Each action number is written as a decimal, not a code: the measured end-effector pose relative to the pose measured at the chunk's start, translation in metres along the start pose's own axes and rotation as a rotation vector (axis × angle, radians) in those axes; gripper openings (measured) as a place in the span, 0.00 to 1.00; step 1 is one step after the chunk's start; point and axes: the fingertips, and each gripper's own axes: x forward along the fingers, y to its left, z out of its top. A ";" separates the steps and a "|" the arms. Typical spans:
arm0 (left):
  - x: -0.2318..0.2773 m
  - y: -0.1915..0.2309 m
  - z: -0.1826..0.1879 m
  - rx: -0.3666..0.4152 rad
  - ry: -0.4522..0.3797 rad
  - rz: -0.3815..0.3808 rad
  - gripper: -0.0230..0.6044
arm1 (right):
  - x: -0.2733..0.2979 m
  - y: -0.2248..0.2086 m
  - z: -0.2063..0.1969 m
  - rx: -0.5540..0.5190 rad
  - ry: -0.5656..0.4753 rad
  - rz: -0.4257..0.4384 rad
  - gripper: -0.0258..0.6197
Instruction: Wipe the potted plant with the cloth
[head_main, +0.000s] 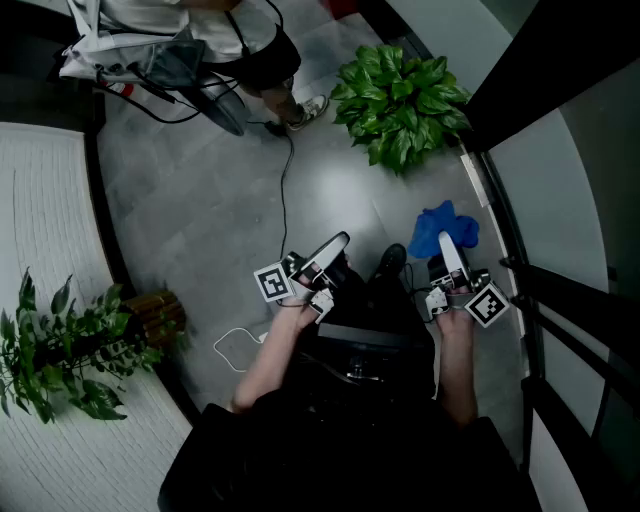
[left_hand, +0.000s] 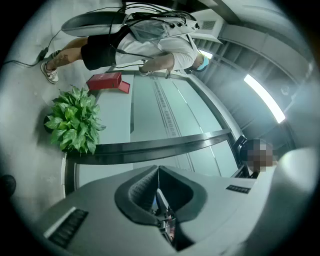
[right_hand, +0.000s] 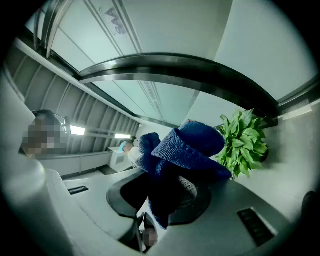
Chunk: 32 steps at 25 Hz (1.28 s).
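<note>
The potted plant (head_main: 400, 100) stands on the grey floor against the glass wall, well apart from both grippers. In the head view it lies at about 11 o'clock from the right gripper (head_main: 450, 245) and at about 1 o'clock from the left gripper (head_main: 335, 243). The 2 look about equally far from it, so the nearer one cannot be told, but only the right one carries the wiping tool.

The right gripper is clenched on the blue cloth (right_hand: 185, 150), which is bunched between the jaws and spills over their tips. Its long axis runs toward 12 o'clock in the head view, so the plant sits slightly left of its line. In the right gripper view the leaves show at 3 o'clock, just past the cloth's edge, which suggests the next move is a forward reach with a small swing toward the foliage.

The left gripper is squeezed fully closed with nothing between its jaws, and it points toward 1 o'clock.

As for containers, the plant's own pot is hidden under its leaves. A 2nd plant (head_main: 60, 345) stands at 8 o'clock in a brown slatted planter (head_main: 155, 315); it looks like a bystander to this task.
</note>
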 end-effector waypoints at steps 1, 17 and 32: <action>0.001 0.002 0.001 -0.010 -0.009 0.002 0.04 | 0.002 -0.002 0.004 -0.008 0.005 -0.007 0.19; 0.052 0.128 0.069 -0.152 0.037 0.114 0.29 | 0.067 -0.086 0.018 -0.087 0.053 -0.251 0.19; 0.071 0.266 0.147 -0.158 0.085 0.177 0.36 | 0.158 -0.199 0.010 -0.225 0.212 -0.382 0.19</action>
